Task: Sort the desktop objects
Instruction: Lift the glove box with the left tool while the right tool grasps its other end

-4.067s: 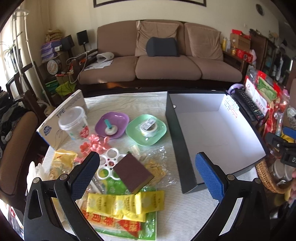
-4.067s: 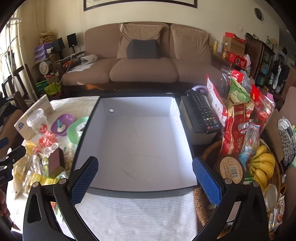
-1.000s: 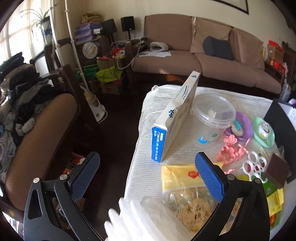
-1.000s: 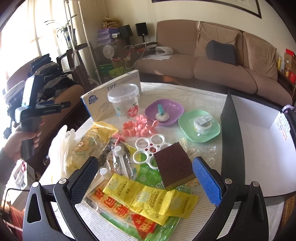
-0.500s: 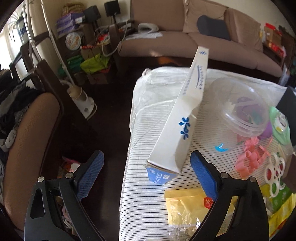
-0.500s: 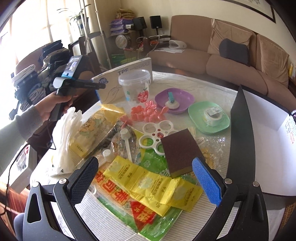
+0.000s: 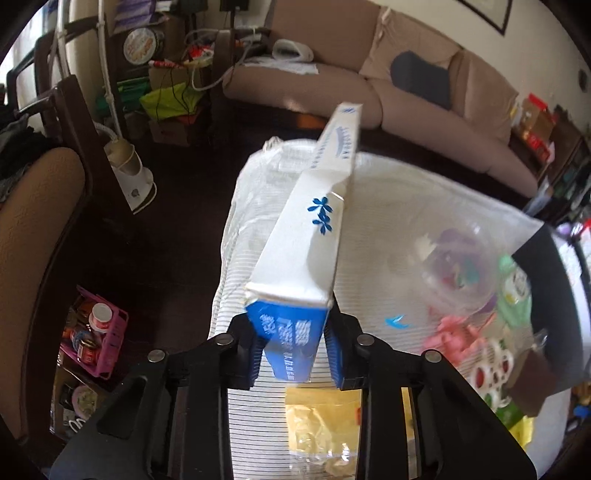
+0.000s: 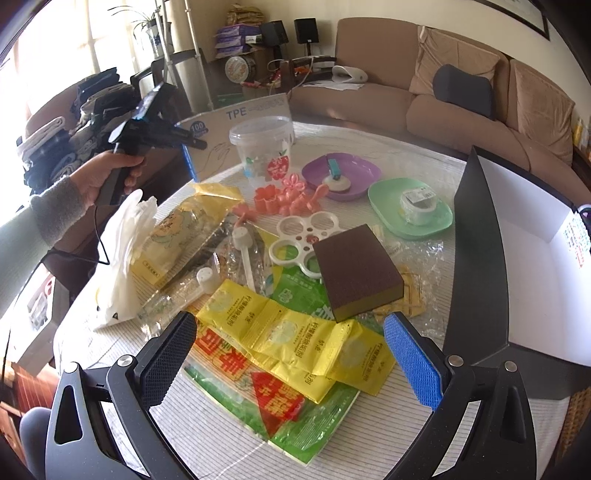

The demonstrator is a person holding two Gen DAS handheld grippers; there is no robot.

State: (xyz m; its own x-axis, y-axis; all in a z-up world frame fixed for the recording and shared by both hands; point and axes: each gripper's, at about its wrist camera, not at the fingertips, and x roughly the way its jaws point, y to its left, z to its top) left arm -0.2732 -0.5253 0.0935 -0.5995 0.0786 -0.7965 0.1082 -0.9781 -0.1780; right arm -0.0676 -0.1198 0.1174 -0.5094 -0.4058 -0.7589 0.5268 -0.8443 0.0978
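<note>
Both pads clamp glove box, table edge

Brown sofa along the back wall, two tan cushions and one dark grey lumbar cushion on it, a white object and loose papers on its left seat. Left of the sofa: stacked cardboard boxes, two black speakers, a round tin and tangled cables; a wooden chair with tan upholstery stands nearer the window side, folded clothes piled behind it. On the dark floor a pink basket of jars and a white steamer base with its hose.
</note>
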